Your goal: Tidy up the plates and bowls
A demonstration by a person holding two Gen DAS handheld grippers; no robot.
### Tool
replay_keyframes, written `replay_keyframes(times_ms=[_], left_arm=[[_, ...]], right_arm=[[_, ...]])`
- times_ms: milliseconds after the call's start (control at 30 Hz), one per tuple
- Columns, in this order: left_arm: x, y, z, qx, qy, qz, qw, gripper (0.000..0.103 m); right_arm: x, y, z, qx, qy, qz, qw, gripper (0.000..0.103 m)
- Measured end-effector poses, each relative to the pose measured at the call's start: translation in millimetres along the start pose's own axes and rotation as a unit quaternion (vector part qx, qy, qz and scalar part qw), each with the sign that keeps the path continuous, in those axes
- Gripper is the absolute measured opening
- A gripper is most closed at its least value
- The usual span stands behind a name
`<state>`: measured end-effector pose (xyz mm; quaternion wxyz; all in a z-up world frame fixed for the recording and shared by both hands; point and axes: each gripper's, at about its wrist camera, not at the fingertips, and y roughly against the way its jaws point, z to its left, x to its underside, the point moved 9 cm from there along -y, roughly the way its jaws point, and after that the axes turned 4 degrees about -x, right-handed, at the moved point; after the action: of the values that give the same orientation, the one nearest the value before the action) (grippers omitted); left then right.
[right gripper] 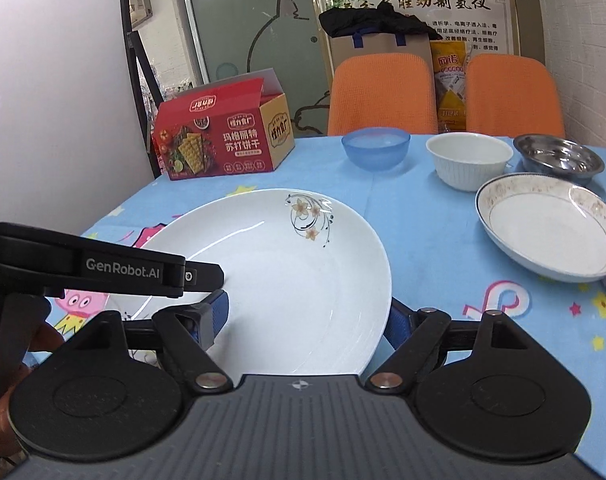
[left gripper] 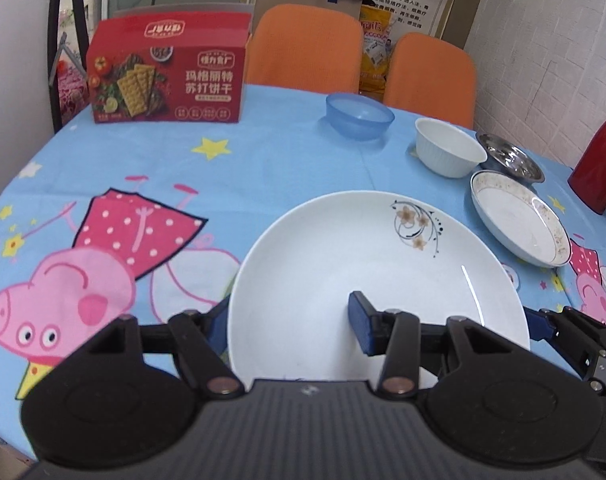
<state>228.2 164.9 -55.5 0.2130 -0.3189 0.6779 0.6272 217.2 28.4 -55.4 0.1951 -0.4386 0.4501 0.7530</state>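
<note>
A: Where is the large white ceramic plate with the brown flower print (left gripper: 367,264) sitting relative to the left gripper (left gripper: 293,326)?

B: It is lying right between the fingers. One blue pad (left gripper: 361,326) is pressing on the plate's inner face, the other (left gripper: 219,328) is sitting under its edge at nine o'clock, so the left gripper is clenching the rim.

A: And the right gripper (right gripper: 305,320)?

B: It is gripping the same plate (right gripper: 287,272) too, one blue pad (right gripper: 215,318) on top of it, the other (right gripper: 399,322) tucked beneath the edge at three o'clock. The left gripper's black arm (right gripper: 103,272) is reaching in from nine o'clock.

A: What is lying further out?

B: At two o'clock a shallow gold-rimmed white dish (left gripper: 519,220) is resting on the blue cartoon-pig tablecloth (left gripper: 263,160); beyond it are standing a ribbed white bowl (left gripper: 449,152) and a steel bowl (left gripper: 511,158), very close together. A translucent blue plastic bowl (left gripper: 359,114) is sitting at twelve, a red cracker box (left gripper: 167,76) at eleven.

A: And the room?

B: Two orange chair backs (left gripper: 307,48) are standing behind the table, and a red jug (left gripper: 599,160) is showing at three o'clock.
</note>
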Motion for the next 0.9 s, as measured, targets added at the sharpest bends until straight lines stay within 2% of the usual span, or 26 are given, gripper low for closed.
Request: replay_keyframes(times_ms=[133,333,533,800,900], left_arm=[[8.0,-7.8,3.4,-0.001,0.006,0.01,0.9999,0.047],[1.6,-19.2,11.7,0.0,0.012,0.009,0.9999,0.049],[3.5,-18.3,13.8,0.022,0.017,-0.003,0.9996,0.056],[1.6,-16.7,21.1,0.053,0.055,-0.002,0.9971,0.057],[0.4,-14.8,23.6,0.062,0.067,0.003,0.9958,0.058]], right_arm=[[11.6,-4.1,-2.0,0.0,-0.007,0.011,1.0,0.103],[9.2,-17.6,-0.5,-0.002,0.008,0.009,1.0,0.103],[11.4,-22.9,0.4,-0.007,0.015,0.013,1.0,0.103],[10.0,-23.8,-4.2,-0.017,-0.024,0.007,1.0,0.103],[9.5,-25.7,-2.9,-0.016,-0.02,0.011,1.0,0.103]])
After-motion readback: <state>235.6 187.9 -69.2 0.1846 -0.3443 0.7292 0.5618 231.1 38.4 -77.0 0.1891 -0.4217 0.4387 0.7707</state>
